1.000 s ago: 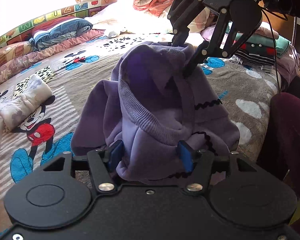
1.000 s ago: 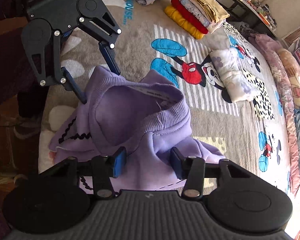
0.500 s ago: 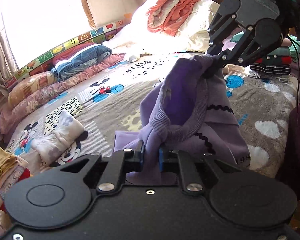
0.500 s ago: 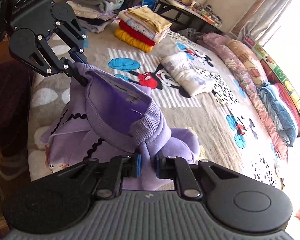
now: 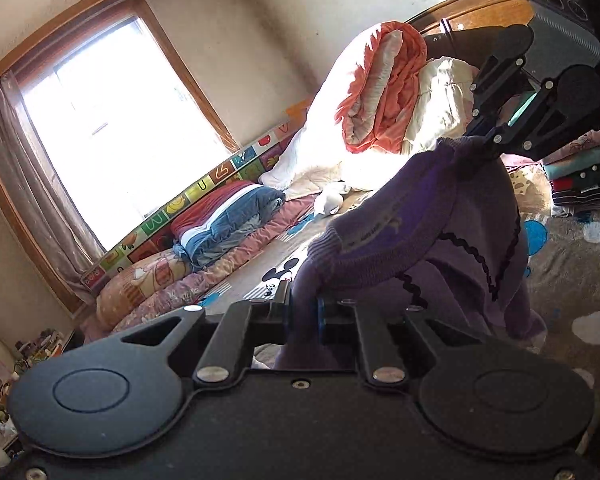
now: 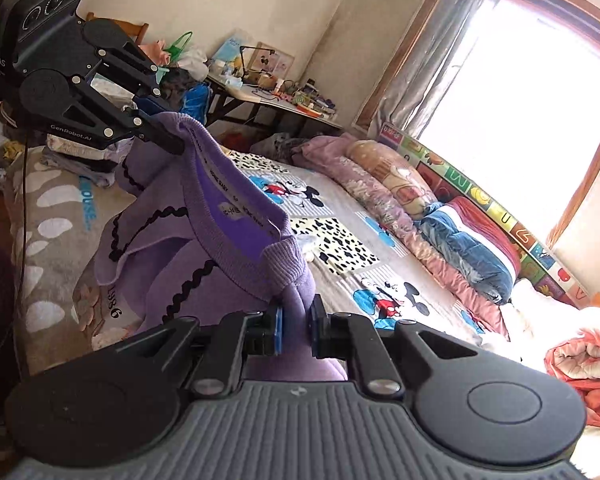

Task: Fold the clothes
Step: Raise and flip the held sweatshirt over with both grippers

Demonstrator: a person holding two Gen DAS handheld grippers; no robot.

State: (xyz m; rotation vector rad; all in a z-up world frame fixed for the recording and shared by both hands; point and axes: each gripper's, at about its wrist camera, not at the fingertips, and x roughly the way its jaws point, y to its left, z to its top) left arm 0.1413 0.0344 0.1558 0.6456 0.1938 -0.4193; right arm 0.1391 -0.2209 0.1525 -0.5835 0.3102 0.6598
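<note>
Where a second ago open beside the collar, now both clamped on the purple sweatshirt (image 5: 452, 240): left gripper (image 5: 302, 314), right gripper (image 6: 296, 326). Lifted above the near bed (image 6: 340, 276), ready for spreading flat.

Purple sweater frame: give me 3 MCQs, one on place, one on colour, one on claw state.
1. Where does the left claw grip the purple knit sweater with ribbed collar?
A. hem
B. ribbed collar
C. sleeve cuff

2. What colour is the wavy trim on the sweater?
A. white
B. red
C. black

3. What state is the right claw in?
A. shut on the sweater
B. open above it
C. shut on nothing

Key: 1 B, the ribbed collar edge runs into the left claw in the left wrist view. 2 C, the zigzag trim is black on purple. 3 A, purple cloth is pinched between the blue pads.
</note>
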